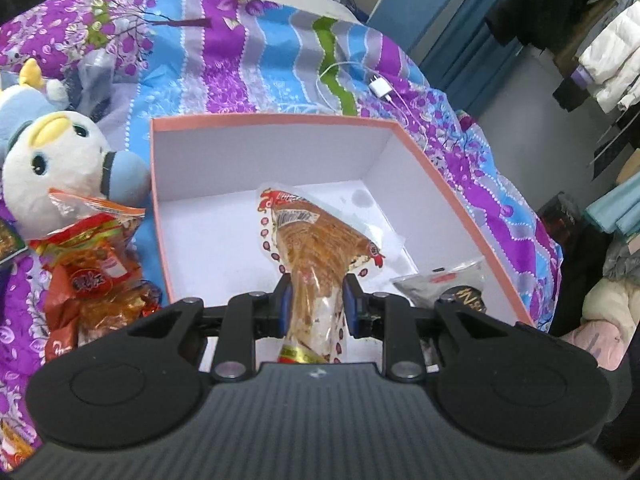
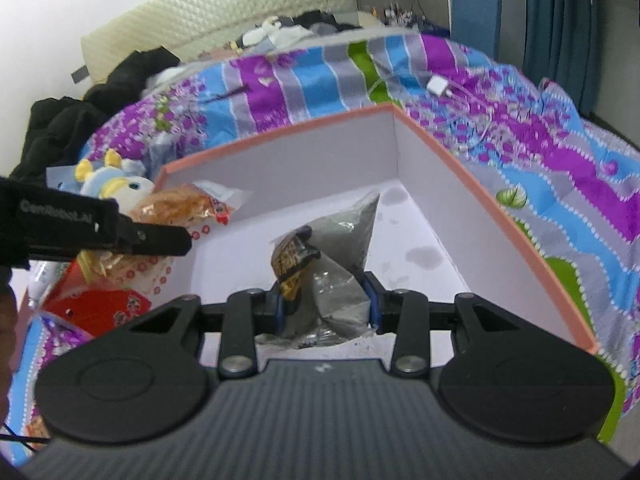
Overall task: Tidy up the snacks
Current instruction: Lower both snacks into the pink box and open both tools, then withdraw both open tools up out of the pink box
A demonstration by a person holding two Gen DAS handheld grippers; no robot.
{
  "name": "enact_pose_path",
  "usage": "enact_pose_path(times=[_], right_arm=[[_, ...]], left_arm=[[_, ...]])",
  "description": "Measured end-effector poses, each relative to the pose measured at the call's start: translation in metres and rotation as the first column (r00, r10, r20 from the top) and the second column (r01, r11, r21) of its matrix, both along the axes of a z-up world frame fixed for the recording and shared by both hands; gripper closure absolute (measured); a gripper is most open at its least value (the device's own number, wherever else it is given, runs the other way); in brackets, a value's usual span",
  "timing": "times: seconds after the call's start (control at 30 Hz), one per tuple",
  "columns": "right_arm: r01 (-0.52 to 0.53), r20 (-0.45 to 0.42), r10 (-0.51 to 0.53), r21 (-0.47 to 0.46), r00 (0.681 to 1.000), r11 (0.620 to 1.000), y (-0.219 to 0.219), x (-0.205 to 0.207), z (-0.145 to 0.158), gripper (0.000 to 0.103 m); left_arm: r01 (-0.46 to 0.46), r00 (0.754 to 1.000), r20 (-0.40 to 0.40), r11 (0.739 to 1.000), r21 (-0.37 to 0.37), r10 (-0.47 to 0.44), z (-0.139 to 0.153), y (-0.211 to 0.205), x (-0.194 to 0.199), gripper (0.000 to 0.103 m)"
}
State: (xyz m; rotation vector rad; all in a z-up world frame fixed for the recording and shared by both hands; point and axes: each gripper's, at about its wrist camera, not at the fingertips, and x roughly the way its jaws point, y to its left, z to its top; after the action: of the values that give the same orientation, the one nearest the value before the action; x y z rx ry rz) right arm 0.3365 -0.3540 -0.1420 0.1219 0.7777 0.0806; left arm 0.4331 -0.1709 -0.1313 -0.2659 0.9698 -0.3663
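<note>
Left gripper (image 1: 316,300): pinching chicken-print packet (image 1: 316,240); lower toward box (image 1: 460,196) floor, 12 o'clock.
Right gripper (image 2: 326,300): pinching grey packet (image 2: 344,248); release clear of it.

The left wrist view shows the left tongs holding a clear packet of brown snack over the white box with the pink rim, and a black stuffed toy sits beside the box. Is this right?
One detail is wrong: the stuffed toy is white and light blue, not black. The left wrist view shows it. The left tongs do hold the clear packet of brown snack over the white box with the pink rim.

Bed with floral quilt (image 1: 256,60), cream padded headboard (image 2: 224,12), blue curtains (image 2: 560,32)
</note>
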Motion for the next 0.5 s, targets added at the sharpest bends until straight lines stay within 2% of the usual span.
enact_pose_path(times=[0.1, 0.17, 0.27, 0.3, 0.37, 0.5], right_arm=[[0.007, -0.019, -0.007, 0.008, 1.000, 1.000, -0.001, 0.004, -0.006, 0.061], [0.012, -0.036, -0.012, 0.018, 0.999, 1.000, -0.002, 0.005, -0.009, 0.059], [0.024, -0.050, -0.022, 0.034, 0.999, 0.999, -0.002, 0.003, -0.008, 0.055], [0.027, -0.046, -0.025, 0.037, 0.999, 0.999, -0.001, 0.000, -0.006, 0.053], [0.032, -0.026, -0.032, 0.032, 0.999, 0.999, 0.001, -0.007, 0.001, 0.039], [0.033, 0.010, -0.033, 0.016, 0.999, 0.999, 0.006, -0.024, 0.017, 0.037]], left_arm=[[0.016, 1.000, -0.006, 1.000, -0.007, -0.016, -0.005, -0.002, 0.004, 0.069], [0.024, 1.000, 0.007, 1.000, 0.004, -0.024, -0.004, -0.003, 0.003, 0.054], [0.029, 0.999, 0.039, 1.000, 0.012, -0.029, 0.004, -0.002, -0.004, 0.047], [0.026, 0.998, 0.049, 1.000, 0.011, -0.026, 0.008, 0.000, -0.007, 0.046], [0.024, 0.997, 0.068, 1.000, 0.008, -0.025, 0.017, 0.005, -0.017, 0.045], [0.004, 0.994, 0.106, 1.000, 0.005, -0.004, 0.040, 0.018, -0.039, 0.043]])
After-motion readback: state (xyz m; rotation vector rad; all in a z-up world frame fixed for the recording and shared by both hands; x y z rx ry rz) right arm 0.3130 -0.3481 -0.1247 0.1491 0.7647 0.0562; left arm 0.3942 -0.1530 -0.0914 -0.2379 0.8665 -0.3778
